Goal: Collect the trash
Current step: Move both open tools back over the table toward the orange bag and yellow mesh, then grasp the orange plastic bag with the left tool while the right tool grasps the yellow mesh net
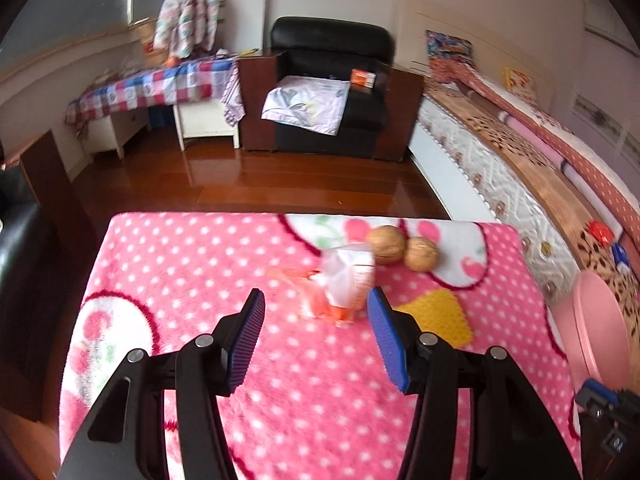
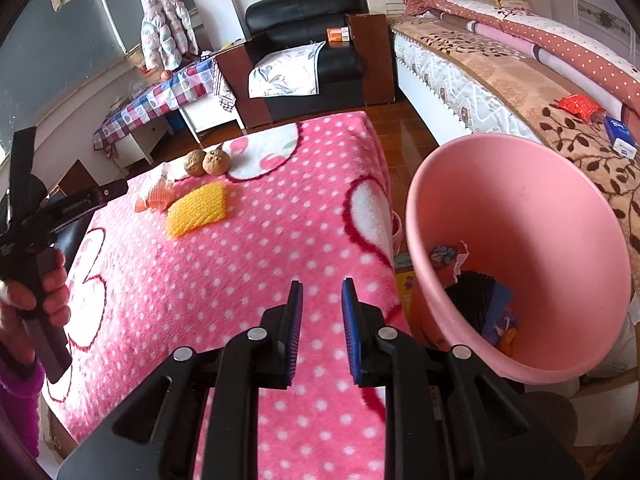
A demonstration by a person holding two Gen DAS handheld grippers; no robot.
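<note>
**Wrapper ahead of open left jaws, bin at right**

On pink polka-dot blanket (image 1: 200, 264), far half: crumpled clear-and-orange plastic wrapper (image 1: 344, 284), lying just past tips of left gripper (image 1: 316, 300). Blurred in left wrist view, so print unreadable. Not pinched; blue ribbed pads (image 1: 250, 336) spread wide, wrapper roughly in line w/ gap but beyond it, nothing between them.

Just behind wrapper, twd far edge: two walnuts (image 1: 402, 250), touching each other, nearer one abt touching wrapper's top. Right of wrapper, close beside: yellow bumpy sponge (image 1: 436, 312), partly hidden by right finger in left view, seen whole in right wrist view (image 2: 196, 210).

Right gripper (image 2: 322, 292) over near part of blanket, well apart from wrapper; pads nearly together w/ narrow gap, nothing held. At left edge of right view: hand (image 2: 44, 292) wrapped round black handle of other gripper, purple sleeve (image 2: 20, 392) below.

Beside blanket's right edge: pink plastic bin (image 2: 560, 216), mouth tilted twd right camera. Inside at bottom: torn printed paper scraps (image 2: 448, 258), black-and-blue piece (image 2: 486, 300), some orange bits.

Beyond: glossy wooden floor (image 1: 256, 184), black leather armchair (image 1: 332, 44) w/ floral cloth (image 1: 304, 104) on seat, orange box (image 1: 363, 78) on armrest. Right side: bed (image 1: 500, 152) w/ leaf-print cover. Left: checked tablecloth (image 1: 160, 88) on white table, patterned jacket (image 1: 188, 12) hanging above.
</note>
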